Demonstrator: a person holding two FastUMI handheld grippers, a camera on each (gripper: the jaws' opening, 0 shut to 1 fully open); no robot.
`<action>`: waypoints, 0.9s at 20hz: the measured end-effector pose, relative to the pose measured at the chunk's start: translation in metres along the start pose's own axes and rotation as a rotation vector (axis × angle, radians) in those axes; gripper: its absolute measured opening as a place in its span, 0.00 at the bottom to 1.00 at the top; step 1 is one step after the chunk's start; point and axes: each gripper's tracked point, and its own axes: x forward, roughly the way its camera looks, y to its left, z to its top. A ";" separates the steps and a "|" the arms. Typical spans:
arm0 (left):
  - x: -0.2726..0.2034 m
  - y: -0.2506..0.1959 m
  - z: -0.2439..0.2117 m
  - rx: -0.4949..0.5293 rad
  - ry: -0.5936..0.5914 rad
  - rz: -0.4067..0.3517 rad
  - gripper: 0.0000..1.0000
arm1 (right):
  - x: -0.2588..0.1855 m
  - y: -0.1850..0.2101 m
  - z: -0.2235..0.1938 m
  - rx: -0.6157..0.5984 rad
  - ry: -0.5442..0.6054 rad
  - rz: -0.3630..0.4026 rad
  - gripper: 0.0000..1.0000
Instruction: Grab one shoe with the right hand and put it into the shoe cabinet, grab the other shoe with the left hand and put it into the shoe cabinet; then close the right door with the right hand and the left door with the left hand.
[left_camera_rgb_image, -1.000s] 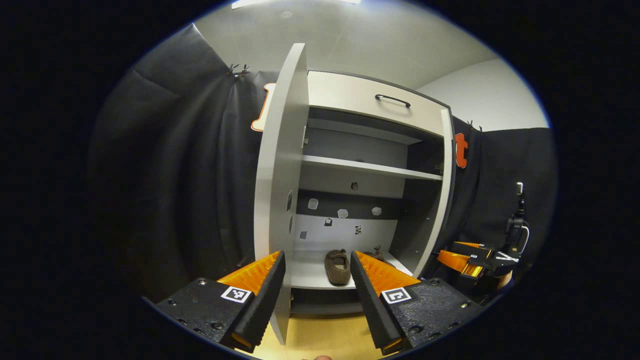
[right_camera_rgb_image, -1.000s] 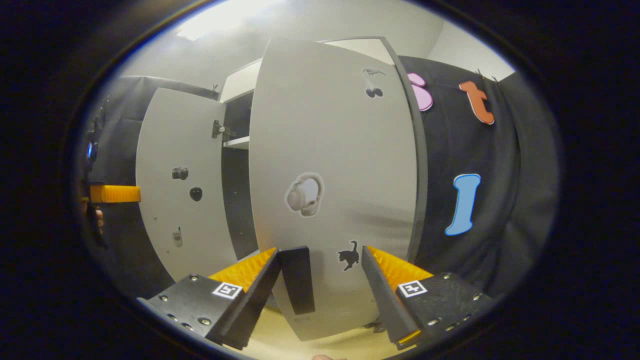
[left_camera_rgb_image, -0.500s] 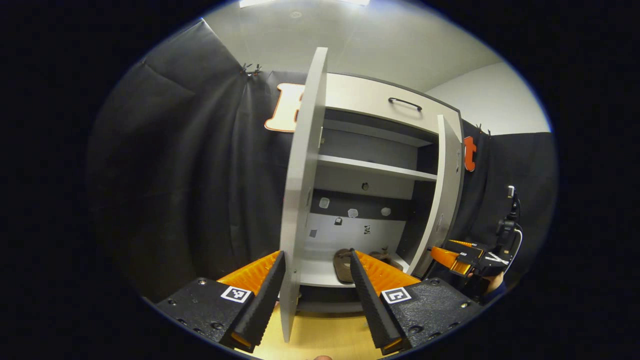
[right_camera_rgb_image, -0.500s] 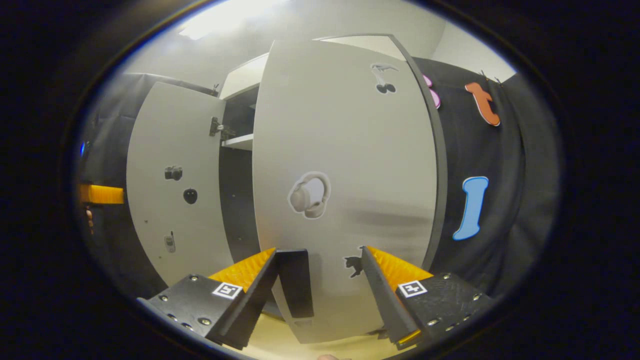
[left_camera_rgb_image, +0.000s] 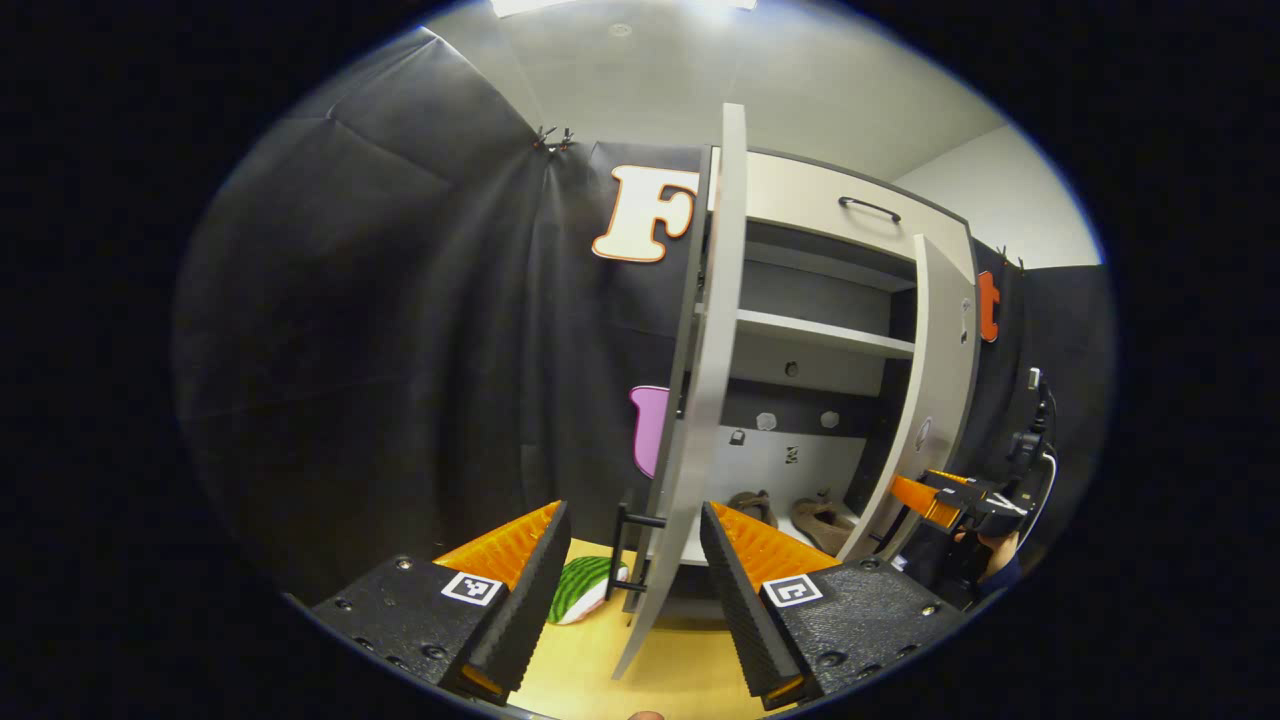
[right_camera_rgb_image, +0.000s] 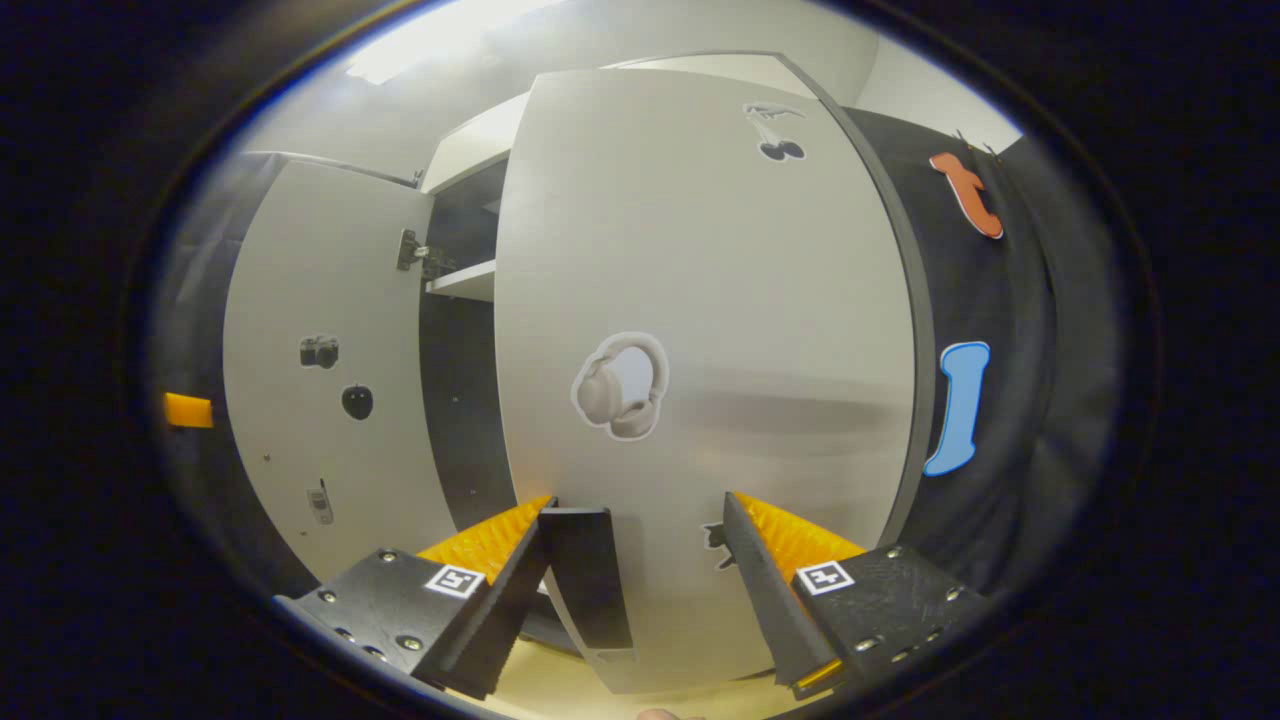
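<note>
Right now my left gripper (left_camera_rgb_image: 628, 590) has its fingers spread wide with nothing clamped; the pale grey left door (left_camera_rgb_image: 705, 380) of the tall grey shoe cabinet (left_camera_rgb_image: 815, 195) stands edge-on in the gap between them, its black bar handle (left_camera_rgb_image: 625, 550) just ahead of the left finger. I cannot tell whether either finger touches the door.

My right gripper (right_camera_rgb_image: 640, 590) is likewise wide open and empty. Straight ahead of it, very close, is the outer face of the pale grey right door (right_camera_rgb_image: 700, 350), with its black handle (right_camera_rgb_image: 588, 575) lying just beside the left finger; contact is unclear. Left of that, the left door's inner face (right_camera_rgb_image: 330, 380) shows, well ajar.

From the left gripper view I see inside the cabinet: two brown slip-on shoes (left_camera_rgb_image: 800, 515) sit side by side on the bottom shelf, ahead and to the right of my fingers, past the white upper shelf (left_camera_rgb_image: 825, 333). Far right in that view, the right gripper (left_camera_rgb_image: 950, 497) sits by the right door's edge (left_camera_rgb_image: 935, 390). A green striped watermelon-shaped sticker (left_camera_rgb_image: 580, 588) lies on the light wooden floor (left_camera_rgb_image: 680, 670) between my left fingers.

The right gripper view gives stickers: white headphones (right_camera_rgb_image: 620, 385), black cherries (right_camera_rgb_image: 778, 150), a black cat (right_camera_rgb_image: 717, 540).
</note>
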 end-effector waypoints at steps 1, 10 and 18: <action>0.002 0.005 -0.002 0.001 0.004 0.013 0.80 | 0.002 0.000 -0.001 0.004 0.000 -0.002 0.98; 0.030 0.027 -0.026 -0.027 0.067 0.003 0.80 | 0.020 0.004 -0.002 0.014 -0.006 -0.042 0.97; 0.049 0.021 -0.035 -0.024 0.085 -0.077 0.80 | 0.023 0.005 -0.004 0.012 -0.001 -0.088 0.98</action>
